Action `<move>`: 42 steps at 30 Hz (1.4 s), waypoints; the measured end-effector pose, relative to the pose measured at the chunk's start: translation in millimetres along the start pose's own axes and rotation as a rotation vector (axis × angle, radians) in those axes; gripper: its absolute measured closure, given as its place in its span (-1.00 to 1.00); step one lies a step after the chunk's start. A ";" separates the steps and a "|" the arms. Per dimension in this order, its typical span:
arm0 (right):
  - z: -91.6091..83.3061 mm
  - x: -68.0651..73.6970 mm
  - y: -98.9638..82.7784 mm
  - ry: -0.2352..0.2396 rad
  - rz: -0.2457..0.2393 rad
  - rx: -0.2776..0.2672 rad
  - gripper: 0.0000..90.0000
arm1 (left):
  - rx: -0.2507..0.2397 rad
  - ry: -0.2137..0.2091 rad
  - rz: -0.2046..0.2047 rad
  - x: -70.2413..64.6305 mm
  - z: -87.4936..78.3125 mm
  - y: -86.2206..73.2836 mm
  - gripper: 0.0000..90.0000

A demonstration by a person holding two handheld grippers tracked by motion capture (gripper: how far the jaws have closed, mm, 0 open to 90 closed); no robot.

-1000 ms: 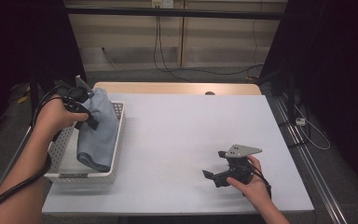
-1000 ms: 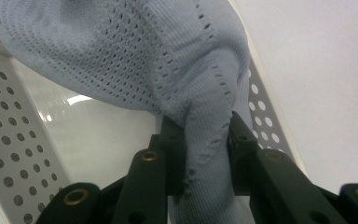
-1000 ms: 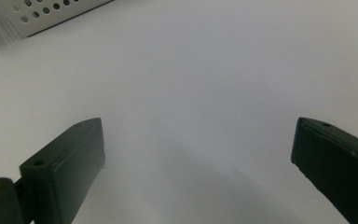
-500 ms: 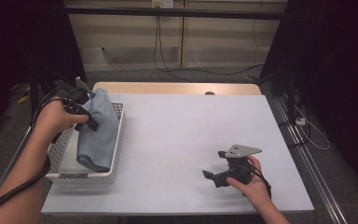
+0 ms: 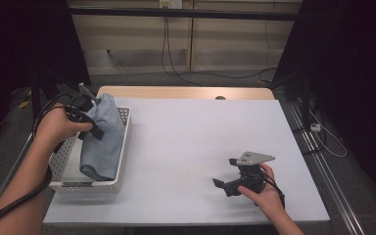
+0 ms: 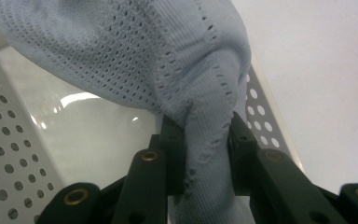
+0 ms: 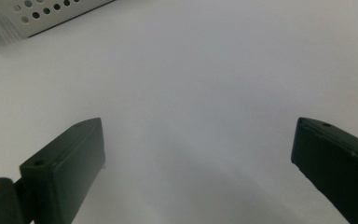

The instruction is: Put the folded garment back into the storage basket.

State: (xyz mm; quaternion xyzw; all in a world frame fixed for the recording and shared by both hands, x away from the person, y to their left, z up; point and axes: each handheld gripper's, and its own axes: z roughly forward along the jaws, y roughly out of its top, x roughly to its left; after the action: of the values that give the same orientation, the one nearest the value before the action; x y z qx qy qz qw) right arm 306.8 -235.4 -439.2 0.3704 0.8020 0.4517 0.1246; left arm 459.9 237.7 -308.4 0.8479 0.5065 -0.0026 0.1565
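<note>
My left gripper (image 5: 94,131) has its fingers (image 6: 175,144) clamped on the pale blue knit cloth (image 5: 103,139), hanging lengthwise into the white perforated basket (image 5: 120,169), far from my right gripper's (image 5: 225,186) spread fingers.

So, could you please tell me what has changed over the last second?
Nothing visibly moved. The left claw stays clamped on the blue cloth, held half out of the white basket, and the right claw still rests open on the table.
</note>
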 end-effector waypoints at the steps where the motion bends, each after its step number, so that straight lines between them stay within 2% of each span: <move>1: 0.0 0.1 0.0 0.000 0.000 0.000 -0.94 | 0.001 -0.002 -0.002 -0.1 0.3 -0.2 0.63; 14: 0.8 0.4 0.2 0.001 -0.002 0.000 -0.94 | 0.000 -0.004 0.000 -2.4 1.7 -2.3 0.63; 27: 0.8 1.8 0.7 0.001 -0.005 0.001 -0.94 | 0.007 -0.025 -0.003 -2.6 2.7 -7.3 0.63; 42: 0.9 2.9 1.1 0.000 -0.010 0.002 -0.94 | -0.007 -0.048 -0.013 -2.6 4.7 -16.3 0.63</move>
State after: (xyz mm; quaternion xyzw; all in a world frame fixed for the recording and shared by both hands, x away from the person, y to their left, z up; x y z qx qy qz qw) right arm 305.8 -232.4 -438.5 0.3667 0.8043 0.4501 0.1265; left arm 445.4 241.3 -316.7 0.8439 0.5080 -0.0222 0.1714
